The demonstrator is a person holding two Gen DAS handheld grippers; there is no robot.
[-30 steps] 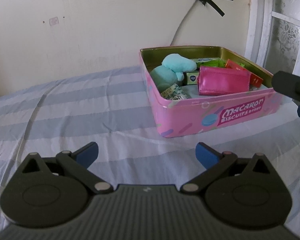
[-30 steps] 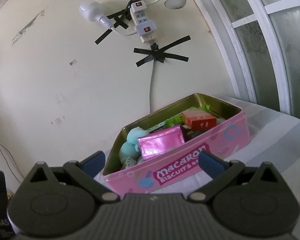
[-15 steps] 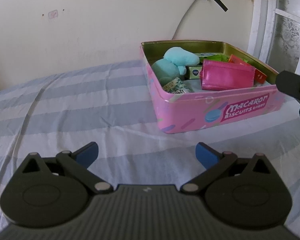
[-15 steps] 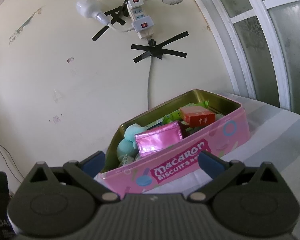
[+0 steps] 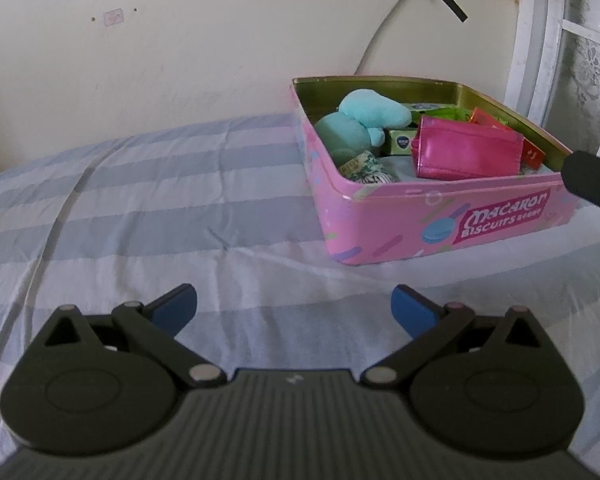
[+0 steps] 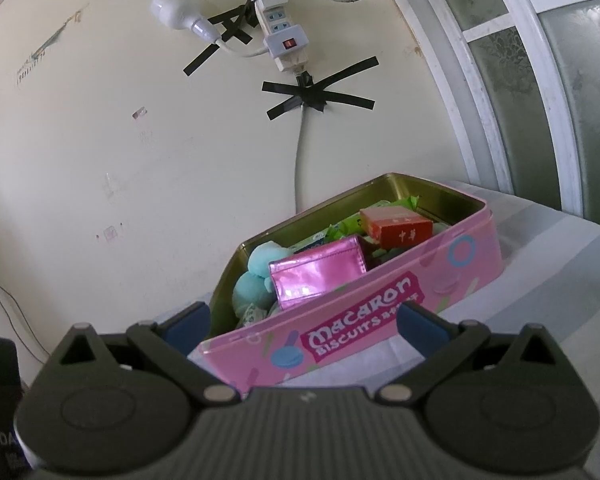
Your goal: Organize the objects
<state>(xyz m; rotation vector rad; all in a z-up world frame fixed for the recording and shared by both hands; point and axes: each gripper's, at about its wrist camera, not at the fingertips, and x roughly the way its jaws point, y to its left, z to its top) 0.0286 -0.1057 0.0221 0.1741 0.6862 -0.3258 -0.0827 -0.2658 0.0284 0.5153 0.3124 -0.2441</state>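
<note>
**Both grippers empty and spread; biscuit tin loaded, lidless, on soft bedding**

The left gripper (image 5: 294,306) hovers over the striped bed sheet (image 5: 140,220) with its jaws wide apart and nothing between them; the right gripper (image 6: 302,326) is likewise spread and empty, close to the front wall of the pink tin (image 6: 380,320). The tin sits on the bed near the wall, holding a teal plush toy (image 5: 364,120), a shiny pink wallet (image 5: 468,150) leaning upright, and a red box (image 6: 396,226) riding high on green packets. Risk: the mattress yields, so a push on the near wall could tip or slide the tin. The tall wallet and red box would likely snag a descending finger or spill over the rim.
</note>
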